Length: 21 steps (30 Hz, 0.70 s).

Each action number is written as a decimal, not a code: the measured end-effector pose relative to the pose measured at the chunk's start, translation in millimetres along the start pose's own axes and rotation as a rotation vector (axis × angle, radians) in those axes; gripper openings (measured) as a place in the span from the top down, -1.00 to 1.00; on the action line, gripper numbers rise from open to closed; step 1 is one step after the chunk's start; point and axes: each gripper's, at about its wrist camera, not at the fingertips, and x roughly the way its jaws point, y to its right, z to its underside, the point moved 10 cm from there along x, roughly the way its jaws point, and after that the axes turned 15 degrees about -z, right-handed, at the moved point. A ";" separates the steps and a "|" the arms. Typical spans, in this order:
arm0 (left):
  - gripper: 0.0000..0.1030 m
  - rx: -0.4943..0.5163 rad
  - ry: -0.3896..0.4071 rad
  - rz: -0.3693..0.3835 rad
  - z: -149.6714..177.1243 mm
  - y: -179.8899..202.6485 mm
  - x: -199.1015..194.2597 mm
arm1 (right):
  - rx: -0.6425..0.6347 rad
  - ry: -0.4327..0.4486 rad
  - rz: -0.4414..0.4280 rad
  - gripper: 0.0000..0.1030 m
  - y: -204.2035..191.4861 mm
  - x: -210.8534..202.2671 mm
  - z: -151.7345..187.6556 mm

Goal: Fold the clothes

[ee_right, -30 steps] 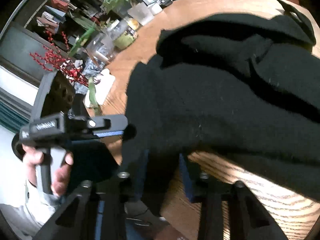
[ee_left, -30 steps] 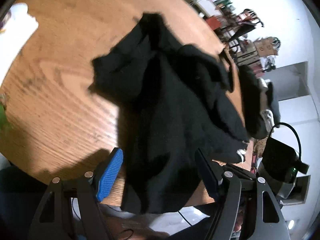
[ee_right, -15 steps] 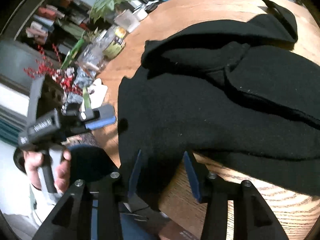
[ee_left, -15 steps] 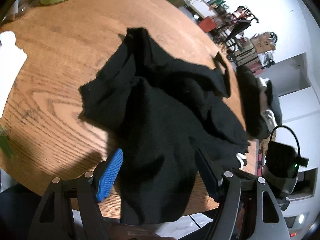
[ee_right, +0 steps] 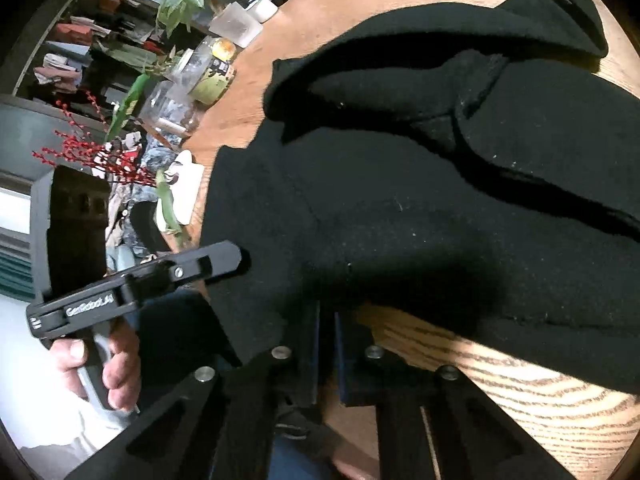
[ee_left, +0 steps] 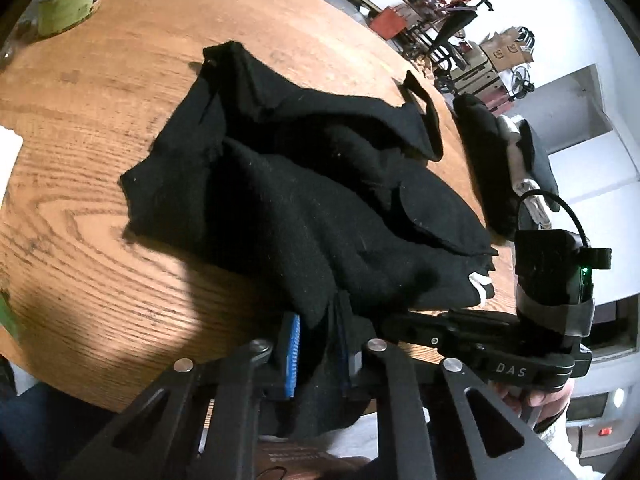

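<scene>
Left tool [ee_left: 316, 344] clamped on the near hem of the crumpled black fleece garment [ee_left: 304, 200]; right tool [ee_right: 326, 344] likewise pinched onto that hem, both at about 6 o'clock of the round oak-grain wooden table [ee_left: 100, 208]. Garment heaped mid-table, hem spilling over the near edge. Likely trouble: thick fleece slipping from narrow pads on a lift, or only one layer caught, dragging the heap askew; a wide sweep toward 10 o'clock possibly knocking the green-labelled glass jar [ee_left: 68, 4]. Hard to read: black folds merging, sleeves and collar barely separable; cloth between the pads hidden; overhanging part cut off below.
</scene>
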 end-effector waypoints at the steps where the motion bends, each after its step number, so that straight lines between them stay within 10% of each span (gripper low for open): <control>1: 0.76 -0.001 0.006 0.001 -2.7 0.4 -2.0 | -0.003 0.000 -0.003 0.86 -1.6 -2.6 0.8; 16: 0.76 -0.070 0.021 -0.114 -58.1 -17.4 22.2 | -0.040 0.074 0.097 0.76 28.6 -6.1 -67.8; 19: 0.76 -0.071 0.028 -0.102 -49.2 -19.5 16.4 | -0.036 0.079 0.097 0.10 38.0 -11.0 -64.0; 21: 0.76 -0.055 0.033 -0.111 -40.5 -19.9 14.3 | -0.058 0.096 0.084 0.00 38.6 -25.5 -58.6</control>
